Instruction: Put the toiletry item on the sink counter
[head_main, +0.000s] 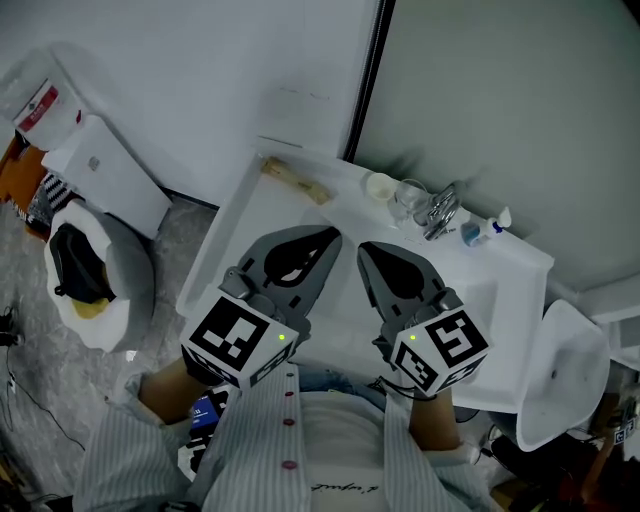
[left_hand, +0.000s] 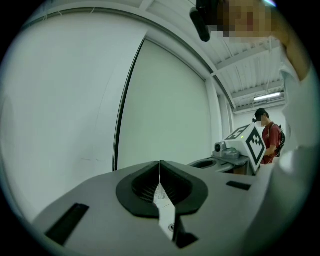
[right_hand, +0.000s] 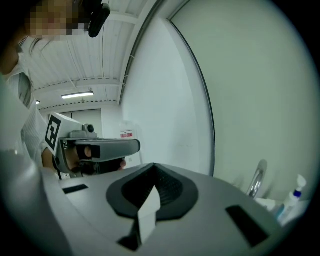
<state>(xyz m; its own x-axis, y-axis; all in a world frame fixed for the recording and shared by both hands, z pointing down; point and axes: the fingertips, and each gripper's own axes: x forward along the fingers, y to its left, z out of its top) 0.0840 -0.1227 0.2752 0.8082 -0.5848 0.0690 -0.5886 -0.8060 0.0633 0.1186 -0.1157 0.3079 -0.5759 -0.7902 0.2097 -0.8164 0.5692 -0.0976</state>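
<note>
Well, writing first: each cube (head_main: 235, 340) bears black square markers, no words. Red label (head_main: 40, 105) on a white pack far left of the L fingertips, print too small to read. A red-white sign (right_hand: 126, 134) on the wall shows only in the R gripper view, also unreadable. Script on the shirt (head_main: 345, 487), behind the fingers, can't be made out.

L gripper (head_main: 318, 243): fingers pressed together, nothing btwn. R gripper (head_main: 372, 258): same, closed on nothing. Both hang side by side over the white counter (head_main: 250, 215).

Toiletries lie on the counter; can't tell which is the task's one. Beige stick (head_main: 295, 180) sits beyond the L fingertips. Cup (head_main: 380, 185), glass (head_main: 410, 197) and tap (head_main: 440, 212) sit beyond the R fingertips, w/ a blue bottle (head_main: 480, 232), white cap, right of the tap.

Only the head view shows the counter top and stick. The R gripper view catches tap and bottle right of its fingers, L gripper to their left. The L gripper view shows bare wall, the R cube right of its fingers, and a person (left_hand: 270, 140) in a red top far behind.

Floor, far left of the L fingers: white tub (head_main: 95, 270) w/ black bag.
</note>
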